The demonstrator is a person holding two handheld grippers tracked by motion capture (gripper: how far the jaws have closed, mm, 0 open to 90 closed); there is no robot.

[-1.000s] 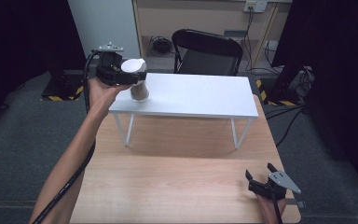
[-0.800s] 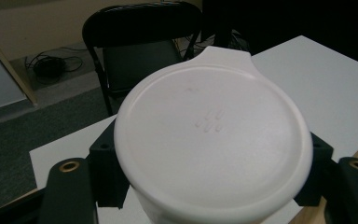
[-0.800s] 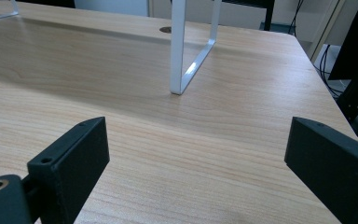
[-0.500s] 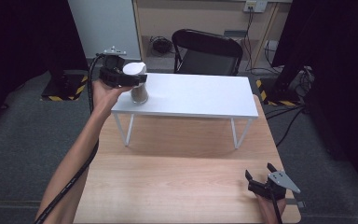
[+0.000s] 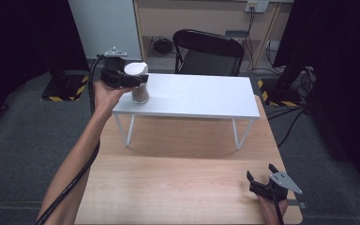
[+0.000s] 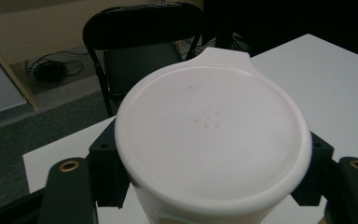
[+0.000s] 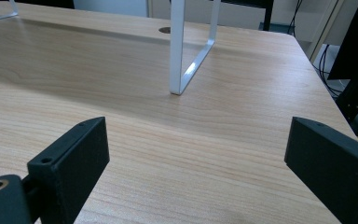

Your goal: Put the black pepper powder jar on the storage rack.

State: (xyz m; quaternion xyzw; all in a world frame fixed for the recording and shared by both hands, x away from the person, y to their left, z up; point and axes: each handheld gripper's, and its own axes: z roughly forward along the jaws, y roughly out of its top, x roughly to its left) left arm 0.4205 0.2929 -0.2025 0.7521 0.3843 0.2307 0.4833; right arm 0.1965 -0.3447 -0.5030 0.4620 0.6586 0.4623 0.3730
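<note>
The lidded cup (image 5: 140,84) stands upright at the near left corner of the white raised shelf (image 5: 201,96), its brownish body under a white lid (image 6: 213,130) with a small tab on the far side. The left gripper (image 5: 132,80) clasps it just under the lid, one black jaw against each flank. The shelf stands on thin white legs on the far half of the wooden table (image 5: 178,168). Behind it stand a black folding chair (image 5: 209,54) and a pale panel, with grey carpet and cables on the floor around. The left forearm reaches long and straight from the near left edge up to the shelf corner. The right gripper (image 5: 267,183) rests low at the table's near right corner, jaws spread wide with bare wood between them
</note>
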